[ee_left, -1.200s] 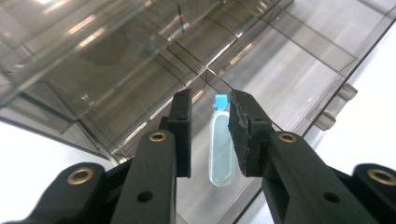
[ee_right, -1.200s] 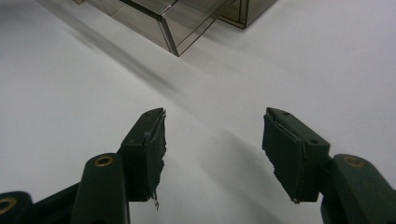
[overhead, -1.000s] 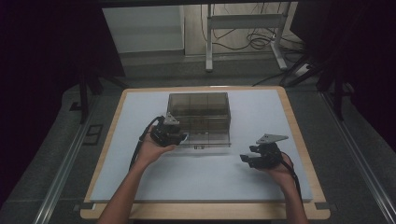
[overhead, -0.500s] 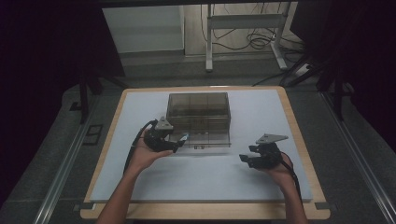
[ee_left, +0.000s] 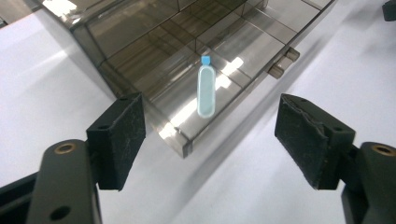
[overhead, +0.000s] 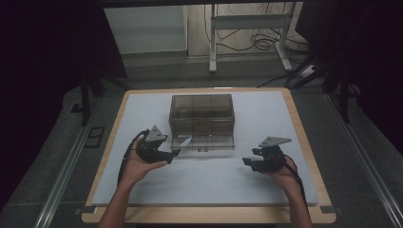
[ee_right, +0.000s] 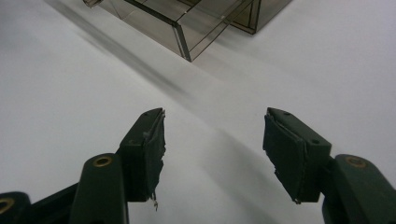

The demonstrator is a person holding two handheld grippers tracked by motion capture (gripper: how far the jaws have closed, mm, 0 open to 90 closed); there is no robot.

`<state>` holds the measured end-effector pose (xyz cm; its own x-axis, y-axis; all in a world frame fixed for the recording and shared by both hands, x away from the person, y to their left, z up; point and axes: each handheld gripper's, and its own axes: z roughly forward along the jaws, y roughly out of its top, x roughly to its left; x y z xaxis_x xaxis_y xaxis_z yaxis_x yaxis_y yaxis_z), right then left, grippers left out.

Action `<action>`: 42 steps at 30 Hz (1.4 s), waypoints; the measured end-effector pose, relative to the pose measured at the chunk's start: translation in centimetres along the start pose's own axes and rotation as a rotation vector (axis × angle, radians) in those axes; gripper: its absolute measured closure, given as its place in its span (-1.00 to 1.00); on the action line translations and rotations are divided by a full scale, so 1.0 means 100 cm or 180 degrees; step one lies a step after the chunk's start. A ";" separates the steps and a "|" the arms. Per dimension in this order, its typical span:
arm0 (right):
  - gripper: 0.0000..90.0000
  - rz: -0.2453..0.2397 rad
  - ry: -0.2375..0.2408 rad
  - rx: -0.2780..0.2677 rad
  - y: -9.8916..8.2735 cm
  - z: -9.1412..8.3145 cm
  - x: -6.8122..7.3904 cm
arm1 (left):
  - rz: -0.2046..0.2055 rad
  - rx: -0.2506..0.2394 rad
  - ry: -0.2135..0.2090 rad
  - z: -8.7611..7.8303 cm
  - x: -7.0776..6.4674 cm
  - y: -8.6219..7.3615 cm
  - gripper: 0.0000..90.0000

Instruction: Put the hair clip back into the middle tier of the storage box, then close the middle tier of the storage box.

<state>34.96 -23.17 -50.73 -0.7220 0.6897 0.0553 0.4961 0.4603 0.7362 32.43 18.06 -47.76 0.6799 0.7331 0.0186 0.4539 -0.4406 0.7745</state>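
From above, the smoky clear box (overhead: 202, 121) sits mid-table (overhead: 142, 190), the left tongs (overhead: 177, 153) just off its front-left corner and the right tongs (overhead: 246, 161) well apart on bare white. Along the left tongs (ee_left: 208, 135), whose jaws have just been opening and hold nothing, a small pale-blue bottle (ee_left: 205, 89) lies in the box's (ee_left: 187, 56) front compartment. The right tongs (ee_right: 212, 140) stand apart over bare table, the box's corner (ee_right: 187, 28) beyond.

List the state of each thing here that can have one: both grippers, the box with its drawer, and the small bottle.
Left gripper: jaws open and empty, just been opening, facing the drawer.
Right gripper: jaws open, empty, over the white mat.
Smoky clear box: upright on the mat.
Drawer: pulled out at the front.
Small blue-capped bottle: lying flat in the drawer, free of both grippers.
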 end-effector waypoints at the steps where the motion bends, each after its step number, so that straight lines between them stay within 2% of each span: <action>1: -0.16 -0.0001 0.0001 0.0003 0.000 0.000 0.000 | -0.0018 -0.0008 0.0009 -0.002 0.000 -0.003 -0.47; 10: -0.16 -0.0010 0.0009 -0.0005 0.001 0.000 0.003 | -0.0123 0.0010 0.0062 -0.011 0.004 -0.030 -0.52; 17: -0.16 -0.0026 0.0020 -0.0005 0.002 0.000 0.005 | -0.0207 0.0063 0.0120 -0.006 0.006 -0.050 -0.52; 20: -0.16 -0.0027 0.0024 -0.0010 0.003 0.000 0.005 | -0.0218 0.0156 0.0172 -0.002 0.009 -0.057 -0.52; 24: -0.16 -0.0039 0.0040 -0.0005 0.003 0.000 0.006 | -0.0277 0.0122 0.0187 -0.002 0.011 -0.058 -0.52; 29: -0.15 -0.0048 0.0057 -0.0028 0.004 -0.001 0.008 | -0.0235 0.0103 0.0190 -0.004 0.009 -0.058 -0.54; 35: -0.12 -0.0045 0.0051 -0.0033 0.005 -0.003 0.012 | -0.0276 0.0058 0.0169 -0.004 0.012 -0.059 -0.54; 41: 0.05 -0.0035 0.0009 -0.0073 0.009 -0.002 0.022 | -0.0299 0.0051 0.0163 -0.003 0.016 -0.064 -0.55; 42: 0.10 -0.0026 0.0016 -0.0078 0.009 -0.001 0.025 | -0.0313 0.0041 0.0130 -0.003 0.017 -0.064 -0.55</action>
<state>33.56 -21.07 -49.85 -0.7283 0.6832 0.0525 0.4783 0.4520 0.7530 30.48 22.31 -52.51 0.6077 0.7935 -0.0311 0.5248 -0.3720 0.7656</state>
